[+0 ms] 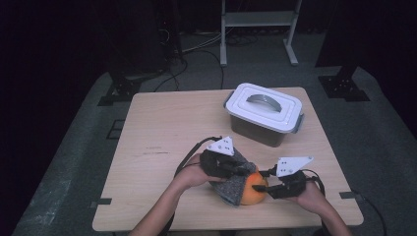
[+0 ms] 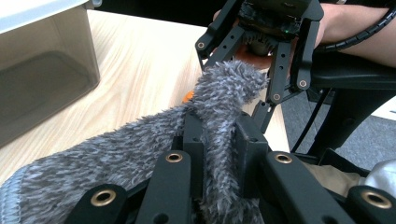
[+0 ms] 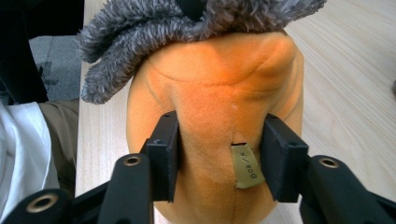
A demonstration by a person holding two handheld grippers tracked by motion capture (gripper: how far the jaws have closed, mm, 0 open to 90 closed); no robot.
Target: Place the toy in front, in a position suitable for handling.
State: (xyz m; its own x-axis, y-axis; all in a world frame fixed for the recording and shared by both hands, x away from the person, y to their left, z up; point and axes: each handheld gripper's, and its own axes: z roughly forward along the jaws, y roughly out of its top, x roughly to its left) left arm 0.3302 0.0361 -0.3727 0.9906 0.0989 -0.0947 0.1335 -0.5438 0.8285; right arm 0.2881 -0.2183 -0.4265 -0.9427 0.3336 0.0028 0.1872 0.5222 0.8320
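An orange plush toy (image 1: 254,189) lies near the table's front edge, partly inside a fuzzy grey sock (image 1: 235,183). My left gripper (image 1: 244,170) is shut on a fold of the grey sock (image 2: 219,126), pinched between its jaws. My right gripper (image 1: 268,189) is shut on the orange plush toy (image 3: 219,116), its pads pressing into the soft body on both sides. A small tan tag (image 3: 245,164) hangs by the right pad. The sock's rim (image 3: 187,23) drapes over the toy's far end. The right gripper (image 2: 261,100) faces me in the left gripper view.
A lidded plastic box (image 1: 264,112) with a white lid and grey handle stands at the back right of the wooden table (image 1: 162,132). The box's translucent wall (image 2: 42,79) is close on the left gripper's side. A white frame (image 1: 258,19) stands on the floor behind.
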